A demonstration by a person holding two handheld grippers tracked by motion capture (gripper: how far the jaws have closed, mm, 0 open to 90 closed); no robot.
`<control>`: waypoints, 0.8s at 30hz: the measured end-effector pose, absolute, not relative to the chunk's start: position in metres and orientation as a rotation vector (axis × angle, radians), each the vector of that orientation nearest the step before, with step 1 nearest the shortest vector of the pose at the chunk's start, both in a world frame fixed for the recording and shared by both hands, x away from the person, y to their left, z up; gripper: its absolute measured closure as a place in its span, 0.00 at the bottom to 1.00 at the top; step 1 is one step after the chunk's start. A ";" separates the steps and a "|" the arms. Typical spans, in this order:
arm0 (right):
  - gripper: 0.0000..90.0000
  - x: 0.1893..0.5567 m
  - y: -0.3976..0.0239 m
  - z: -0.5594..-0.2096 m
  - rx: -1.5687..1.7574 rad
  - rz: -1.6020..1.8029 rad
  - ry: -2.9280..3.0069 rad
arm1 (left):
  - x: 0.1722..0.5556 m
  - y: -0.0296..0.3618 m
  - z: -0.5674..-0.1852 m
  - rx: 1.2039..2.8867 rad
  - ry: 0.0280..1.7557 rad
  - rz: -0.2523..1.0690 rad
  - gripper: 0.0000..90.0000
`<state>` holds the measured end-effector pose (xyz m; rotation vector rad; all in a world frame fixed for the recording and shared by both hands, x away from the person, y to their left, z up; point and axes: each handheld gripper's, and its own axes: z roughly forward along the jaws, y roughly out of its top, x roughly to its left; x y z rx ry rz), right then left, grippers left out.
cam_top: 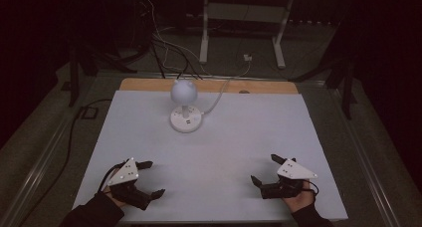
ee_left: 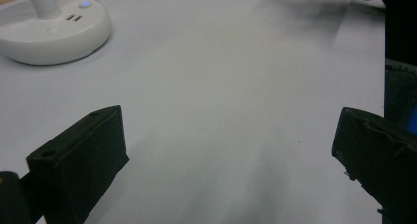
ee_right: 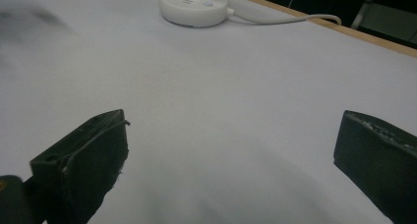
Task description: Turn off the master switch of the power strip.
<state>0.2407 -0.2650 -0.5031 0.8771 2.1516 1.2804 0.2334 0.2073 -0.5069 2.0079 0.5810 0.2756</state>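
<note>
A white desk lamp [cam_top: 184, 100] with a round head and a round base [ee_left: 51, 30] [ee_right: 195, 7] stands at the far middle of the white table [cam_top: 224, 152]. My left gripper [cam_top: 152, 178] rests near the front left edge, its jaws wide apart with nothing between them [ee_left: 231, 150]. Near the front right edge my right gripper [cam_top: 264, 170] is open too, bare table between its jaws [ee_right: 231, 155]. Both point toward the table's middle.
A white cable [ee_right: 285, 20] runs from the lamp base to the far wooden edge [cam_top: 259, 86]. Beyond the table are dark floor, cables and a white frame's legs [cam_top: 241, 28]. The surface between grippers and lamp is bare white.
</note>
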 end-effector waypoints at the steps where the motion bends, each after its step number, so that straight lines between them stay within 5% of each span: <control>1: 0.00 0.240 -0.265 -0.503 0.872 1.278 2.145 | 0.233 0.207 -0.507 2.008 0.577 0.280 0.00; 24: 0.00 0.237 -0.263 -0.497 0.863 1.309 2.107 | 0.233 0.198 -0.500 2.065 0.537 0.227 0.00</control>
